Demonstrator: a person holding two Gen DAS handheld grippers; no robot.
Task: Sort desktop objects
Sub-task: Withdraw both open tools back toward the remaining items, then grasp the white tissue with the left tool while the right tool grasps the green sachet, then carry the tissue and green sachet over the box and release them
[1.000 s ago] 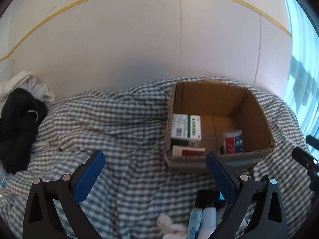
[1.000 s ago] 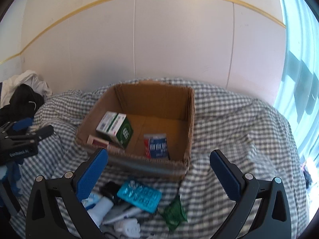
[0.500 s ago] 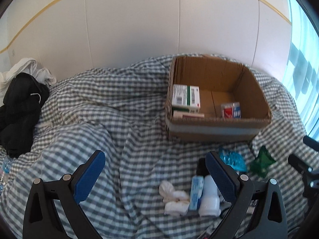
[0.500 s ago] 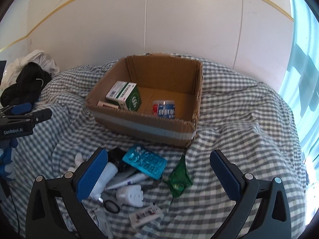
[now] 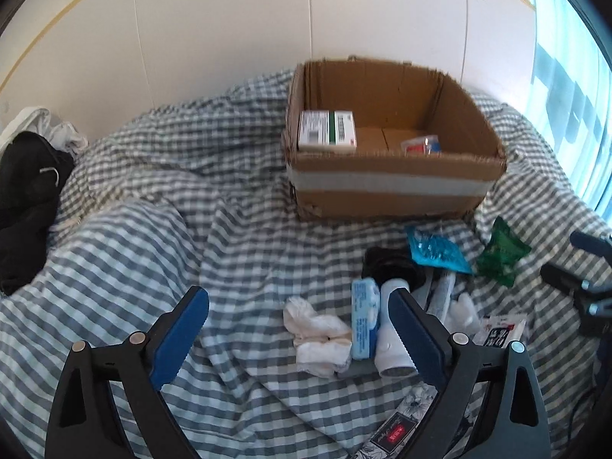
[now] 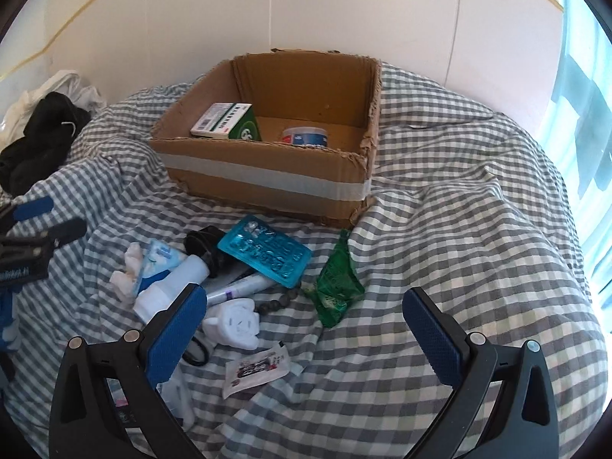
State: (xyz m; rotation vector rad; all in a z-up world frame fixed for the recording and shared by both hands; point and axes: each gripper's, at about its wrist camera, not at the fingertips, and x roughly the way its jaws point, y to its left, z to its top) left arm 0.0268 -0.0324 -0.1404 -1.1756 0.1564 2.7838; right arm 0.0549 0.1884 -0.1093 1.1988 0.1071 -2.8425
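A cardboard box (image 5: 390,183) (image 6: 267,179) sits on the checked cloth and holds a green-white carton (image 5: 327,134) (image 6: 225,120) and a small red-blue tub (image 6: 304,137). In front of it lies a pile: a teal blister pack (image 6: 266,254) (image 5: 436,250), a green wrapper (image 6: 336,281) (image 5: 501,252), a white bottle with a black cap (image 6: 172,281) (image 5: 392,338), a blue tissue pack (image 5: 363,317), a crumpled tissue (image 5: 317,331), a white plug adapter (image 6: 235,323) and a sachet (image 6: 256,371). My left gripper (image 5: 298,329) is open above the tissue. My right gripper (image 6: 302,327) is open above the pile's right side.
Black and white clothes (image 5: 26,183) (image 6: 42,137) lie at the far left by the white wall. A patterned strip (image 5: 397,426) lies near the left gripper. The checked cloth (image 6: 478,210) is rumpled, with bare cloth to the right of the box.
Both grippers have pulled back and tilted down. The box now looks farther off and the pile in front of it has come fully into view. Both stay open.
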